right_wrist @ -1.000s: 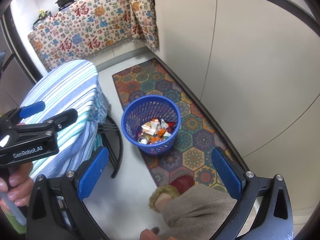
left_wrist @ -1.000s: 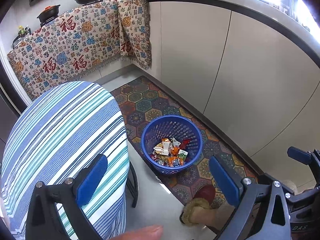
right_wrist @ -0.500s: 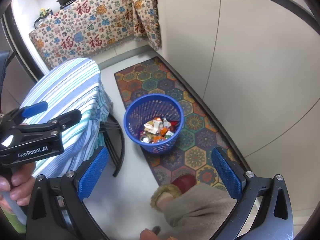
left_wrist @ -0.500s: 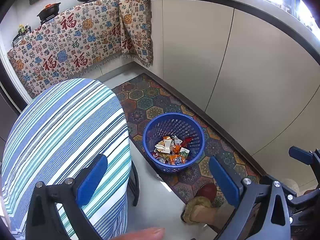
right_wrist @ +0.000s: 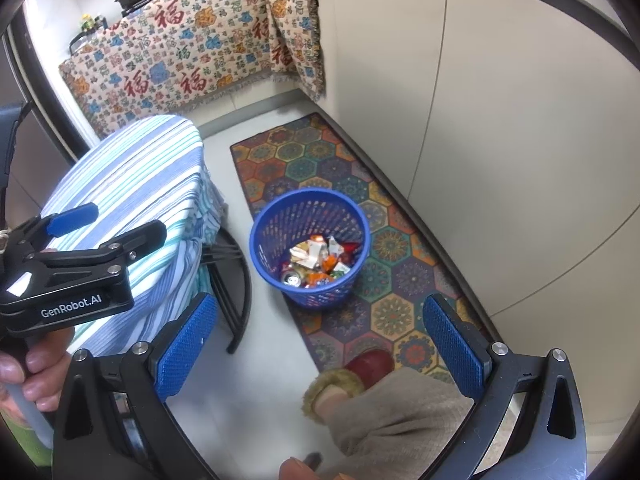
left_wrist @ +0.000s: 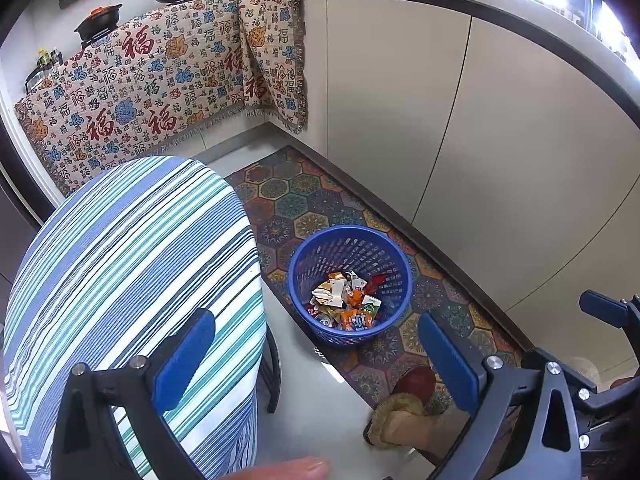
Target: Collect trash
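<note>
I see both my left hand-held gripper [left_wrist: 316, 356] and right hand-held gripper [right_wrist: 320, 344] spread wide, holding nothing. The trash [right_wrist: 320, 258] lies inside the blue basket [right_wrist: 264, 240], which stands on the patterned rug [right_wrist: 396, 280] beside the striped surface [left_wrist: 120, 248].

You see a blue mesh basket [right_wrist: 310, 252] on a hexagon-patterned multicolour rug [right_wrist: 384, 280], a blue-green-white striped tablecloth [left_wrist: 120, 252], and blue gripper pads [right_wrist: 186, 344].
</note>
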`<state>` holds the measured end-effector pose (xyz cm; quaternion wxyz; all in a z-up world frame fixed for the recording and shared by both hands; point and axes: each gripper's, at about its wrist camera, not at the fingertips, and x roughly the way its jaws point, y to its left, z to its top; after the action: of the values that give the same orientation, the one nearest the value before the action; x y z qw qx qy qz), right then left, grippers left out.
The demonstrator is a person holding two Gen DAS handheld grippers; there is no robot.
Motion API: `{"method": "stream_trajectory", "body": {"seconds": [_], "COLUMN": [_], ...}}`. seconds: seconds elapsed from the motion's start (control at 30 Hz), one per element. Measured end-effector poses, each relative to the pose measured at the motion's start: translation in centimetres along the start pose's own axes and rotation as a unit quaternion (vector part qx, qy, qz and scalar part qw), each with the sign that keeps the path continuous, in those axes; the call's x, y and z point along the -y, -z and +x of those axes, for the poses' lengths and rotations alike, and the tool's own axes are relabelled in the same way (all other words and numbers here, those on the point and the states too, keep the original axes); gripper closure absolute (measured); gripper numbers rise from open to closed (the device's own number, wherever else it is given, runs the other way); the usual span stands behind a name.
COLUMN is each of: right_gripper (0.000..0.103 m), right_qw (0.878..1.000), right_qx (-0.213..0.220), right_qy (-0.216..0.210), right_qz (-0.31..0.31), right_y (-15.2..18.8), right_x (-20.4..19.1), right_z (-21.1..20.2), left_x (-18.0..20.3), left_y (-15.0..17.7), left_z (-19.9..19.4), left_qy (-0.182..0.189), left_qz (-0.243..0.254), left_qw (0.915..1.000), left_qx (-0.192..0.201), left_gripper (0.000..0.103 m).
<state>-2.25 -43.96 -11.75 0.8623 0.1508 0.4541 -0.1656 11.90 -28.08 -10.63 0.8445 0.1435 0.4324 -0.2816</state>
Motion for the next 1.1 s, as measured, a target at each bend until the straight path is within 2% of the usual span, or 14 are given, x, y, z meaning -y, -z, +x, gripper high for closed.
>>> {"method": "stream_trajectory", "body": {"seconds": [1.1], "right_gripper": [0.0], "right_qw": [1.0], "right_qx": [0.001], "right_qy": [0.0], "right_qz": [0.006], "right_y": [-0.22], "right_x": [0.89], "right_z": [0.1], "left_x": [0.23], "left_y": [-0.25], "left_z": [-0.18], "left_qy": [0.0], "left_qz": [0.007], "left_qw": [1.0], "left_qx": [0.007], "left_gripper": [0.0]}}
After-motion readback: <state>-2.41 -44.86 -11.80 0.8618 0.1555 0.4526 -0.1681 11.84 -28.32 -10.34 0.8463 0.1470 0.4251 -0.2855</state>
